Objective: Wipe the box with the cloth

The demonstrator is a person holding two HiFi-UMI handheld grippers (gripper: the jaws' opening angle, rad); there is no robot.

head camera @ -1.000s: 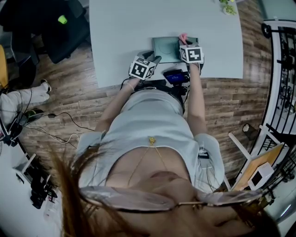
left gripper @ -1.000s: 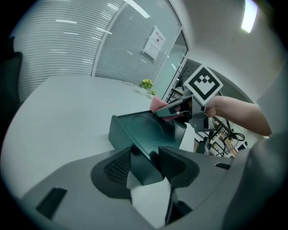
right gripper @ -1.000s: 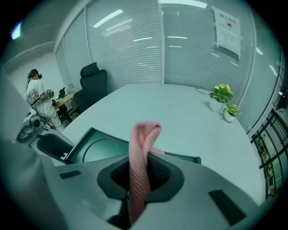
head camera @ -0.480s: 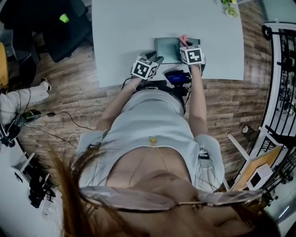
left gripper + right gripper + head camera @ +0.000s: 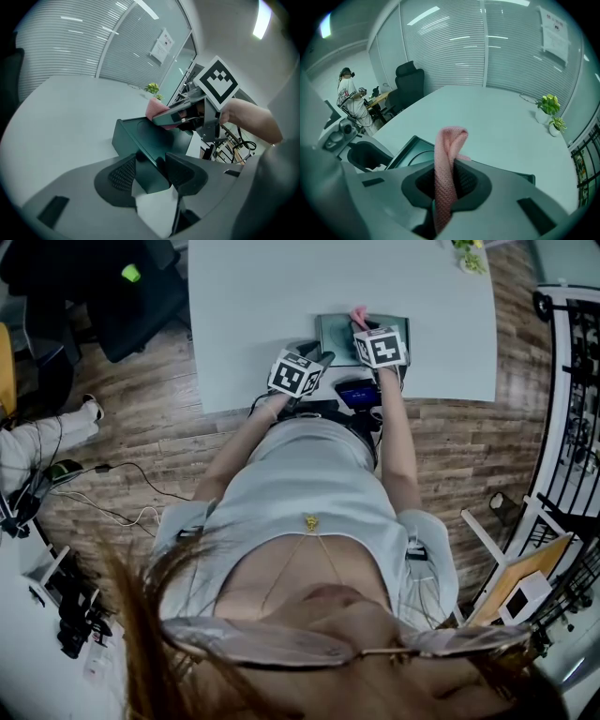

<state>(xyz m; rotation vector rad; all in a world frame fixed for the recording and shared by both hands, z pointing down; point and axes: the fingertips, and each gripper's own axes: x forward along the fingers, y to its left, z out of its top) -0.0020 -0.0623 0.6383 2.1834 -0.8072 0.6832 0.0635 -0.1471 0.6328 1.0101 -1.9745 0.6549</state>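
The box (image 5: 336, 336) is dark green with a raised rim. It lies flat on the pale table (image 5: 272, 287), near the table's lower edge, in the upper centre of the head view.

Left gripper (image 5: 151, 169): jaws clenched on the nearest corner of the box. The box wall stands between the two ribbed pads, and both pads bear on it.

Right gripper (image 5: 446, 180): jaws grasping the pink cloth (image 5: 450, 140). The cloth is folded into a narrow strip that rises out of the jaws and ends in a loop above them. In the left gripper view, at centre frame, this gripper is tilted over the top of the box with the cloth at its tip. Whether the cloth touches the box cannot be told. In the head view the cloth shows at the upper edge of the box.

Small potted plants (image 5: 549, 107) stand on the table at the right of the right gripper view. A black office chair (image 5: 408, 79) stands beyond the table at upper left.
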